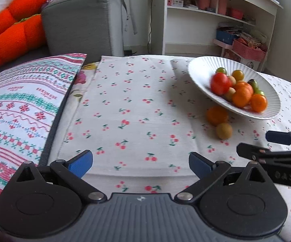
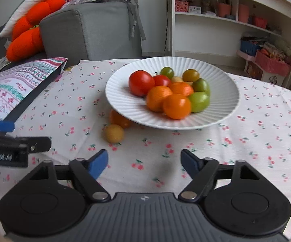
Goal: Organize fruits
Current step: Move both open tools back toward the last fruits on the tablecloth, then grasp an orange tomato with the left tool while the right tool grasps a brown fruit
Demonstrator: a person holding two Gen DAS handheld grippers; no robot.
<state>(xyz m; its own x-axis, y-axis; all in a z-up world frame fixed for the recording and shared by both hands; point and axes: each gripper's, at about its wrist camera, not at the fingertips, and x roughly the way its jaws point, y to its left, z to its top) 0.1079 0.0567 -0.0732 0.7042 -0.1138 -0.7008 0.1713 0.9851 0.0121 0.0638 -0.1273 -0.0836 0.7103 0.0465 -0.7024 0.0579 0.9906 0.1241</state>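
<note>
Both grippers hang over the cherry-print cloth (image 2: 246,141), right gripper (image 2: 144,162) and left gripper (image 1: 140,164) alike with jaws apart and nothing between them. Two loose fruits, an orange (image 2: 119,119) and a small yellow fruit (image 2: 114,133), sit at the rim of the tilted white plate (image 2: 121,92). A clumsy nudge could tip it and spill the pile. Open cloth right; patterned cushion (image 1: 20,111) crowds left.

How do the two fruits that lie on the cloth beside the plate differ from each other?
The orange fruit is deep orange; the small yellow fruit is pale yellow-tan. The orange fruit is larger and sits partly under the white plate rim; the small yellow fruit lies fully in the open, nearer the grippers. Both are round and rest on the cherry-print cloth.
</note>
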